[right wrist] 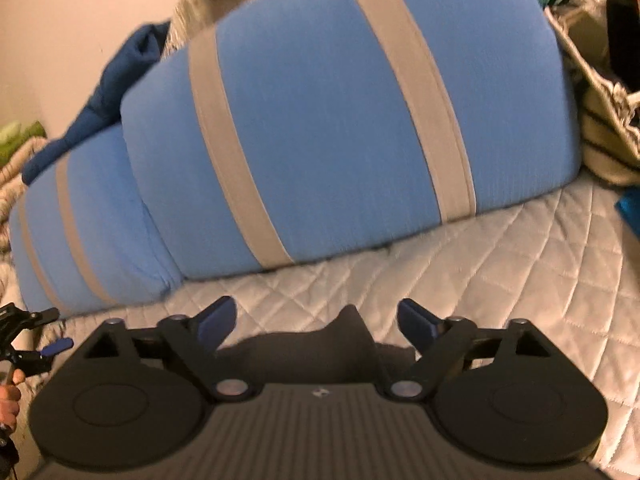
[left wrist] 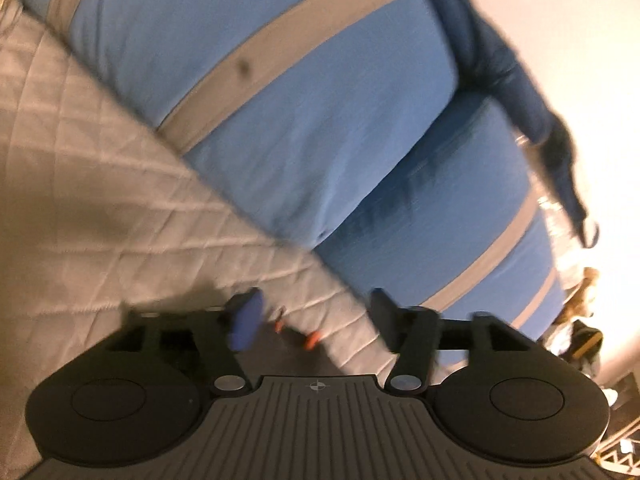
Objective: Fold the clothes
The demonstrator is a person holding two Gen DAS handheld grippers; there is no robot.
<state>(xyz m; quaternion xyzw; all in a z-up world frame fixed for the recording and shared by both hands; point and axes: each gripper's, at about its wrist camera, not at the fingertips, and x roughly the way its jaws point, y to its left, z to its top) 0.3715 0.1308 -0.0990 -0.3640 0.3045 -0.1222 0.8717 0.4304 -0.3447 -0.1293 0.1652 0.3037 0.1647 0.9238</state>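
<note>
Left gripper [left wrist: 316, 316]: jaws spread wide and empty, hovering over the quilt just short of the pillows. Its own view is smeared by motion, so the finger edges are soft; one blue pad [left wrist: 244, 320] shows, the other finger reads only as black.
Right gripper [right wrist: 316, 320]: jaws also apart, nothing between them, above the quilt with its shadow right under it. Both blue pads [right wrist: 218, 320] show clearly.
Quilt [right wrist: 500, 264]: pale, diamond-stitched, covering the bed under both tools.
Pillows [right wrist: 320, 120]: two blue ones with grey bands, lying end to end across the bed just ahead of both grippers.
Garment [left wrist: 516, 72]: dark blue cloth behind the pillows, against the wall. Mostly hidden by them; only a rumpled strip shows, and I cannot tell what kind of clothing it is.
Orange bits [left wrist: 312, 338]: small, between the left jaws on the quilt, too blurred to name.
Hand [right wrist: 10, 396]: at the left edge of the right view, cut off, holding the other tool's handle.
Right clutter [right wrist: 600, 120]: beige fabric beside the pillow, partly out of frame.
</note>
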